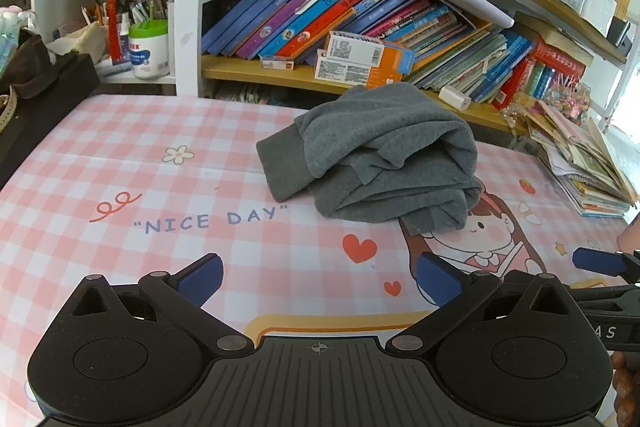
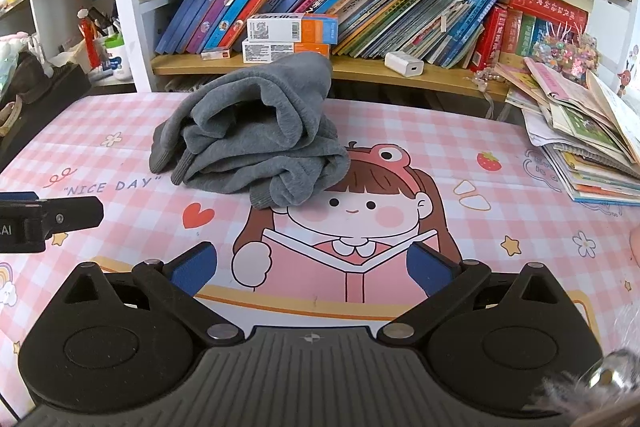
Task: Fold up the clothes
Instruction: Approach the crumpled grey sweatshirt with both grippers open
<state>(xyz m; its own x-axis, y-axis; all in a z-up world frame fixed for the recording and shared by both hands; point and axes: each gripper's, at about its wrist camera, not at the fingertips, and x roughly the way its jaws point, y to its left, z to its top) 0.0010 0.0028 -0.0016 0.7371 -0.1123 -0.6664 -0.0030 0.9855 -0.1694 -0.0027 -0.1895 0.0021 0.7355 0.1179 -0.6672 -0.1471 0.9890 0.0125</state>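
Grey sweatshirt [image 1: 376,155] sits bunched in a loose heap, centre-right of the left wrist frame, upper-left-centre of the right wrist frame [image 2: 248,139]. It lies on the pink checked tablecloth [image 1: 120,155], partly covering the cartoon girl print. Not flat, not a neat fold: layers rolled over each other, a ribbed cuff [image 1: 280,163] sticking out at the heap's left, another ribbed end poking out toward me at the bottom. My read: thick fleece knit, soft, floppy, light to moderate weight, won't slip on pads but will sag and drag. I'd grab at a ribbed cuff or hem edge, the firmest parts, rather than the middle bulk.

My left gripper [image 1: 320,281] is spread wide, holding nothing, low in frame and well short of the heap. My right gripper [image 2: 314,269] is likewise wide apart and empty, over the girl print. Behind the heap, a bookshelf [image 1: 360,23] with leaning books; a magazine stack [image 2: 580,131] at right.
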